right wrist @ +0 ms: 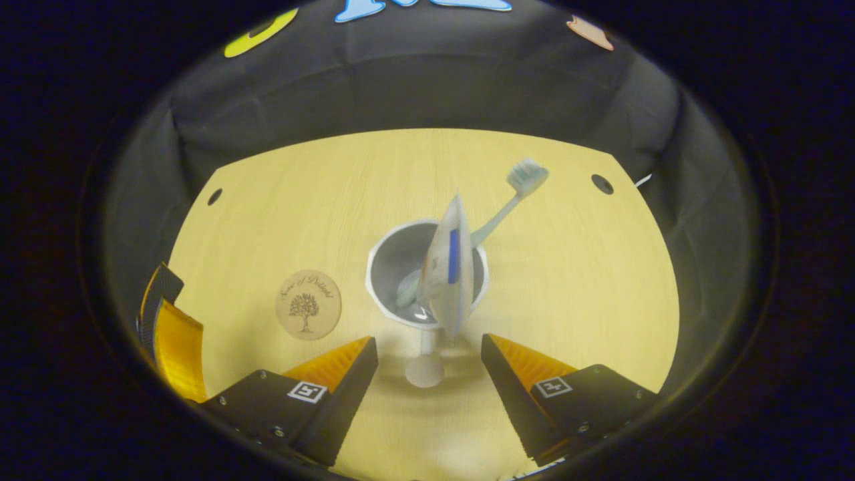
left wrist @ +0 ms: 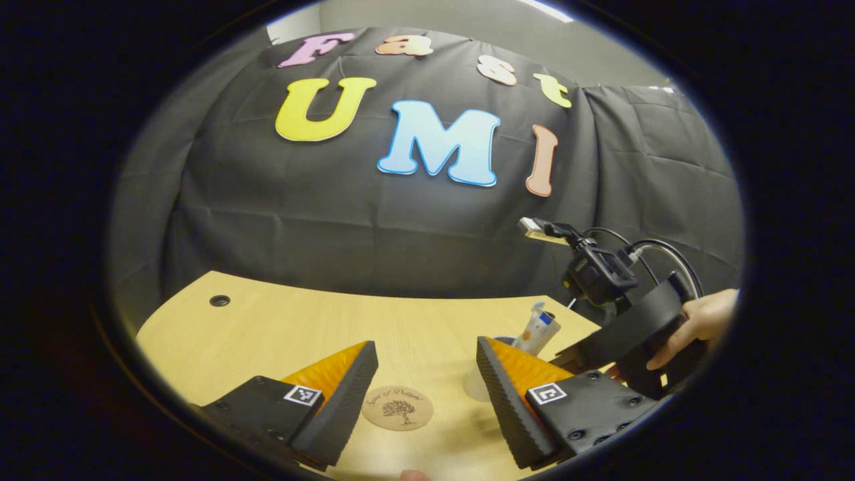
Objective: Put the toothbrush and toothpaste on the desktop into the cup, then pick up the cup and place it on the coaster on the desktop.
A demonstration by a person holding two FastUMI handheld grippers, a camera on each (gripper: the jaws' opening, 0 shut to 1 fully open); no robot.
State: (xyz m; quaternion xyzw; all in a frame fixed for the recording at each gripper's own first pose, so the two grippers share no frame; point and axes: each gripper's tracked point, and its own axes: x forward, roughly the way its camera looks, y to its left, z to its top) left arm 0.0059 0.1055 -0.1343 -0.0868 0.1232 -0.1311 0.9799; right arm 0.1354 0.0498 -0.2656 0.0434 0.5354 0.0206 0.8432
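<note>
A white cup point(right wrist: 391, 257) stands mid-table, seen from above in the right gripper view. The toothpaste tube point(right wrist: 449, 267) stands inside it, and the pale green toothbrush point(right wrist: 514, 194) leans out over the far rim, bristles up. My right gripper point(right wrist: 428, 341) is open just above and short of the cup, its fingers either side of the cup's handle point(right wrist: 424, 366). The round cork coaster point(right wrist: 308, 304) lies left of the cup. My left gripper point(left wrist: 426, 347) hangs open over the coaster point(left wrist: 397, 407). The toothpaste top point(left wrist: 538, 329) peeks past its right finger.
A hand point(left wrist: 701, 321) holds the right gripper's body point(left wrist: 621, 327) at the right of the left gripper view. The wooden table point(right wrist: 568, 280) has cable holes at its back corners point(right wrist: 214, 196) point(right wrist: 602, 184). Black cloth wall stands behind.
</note>
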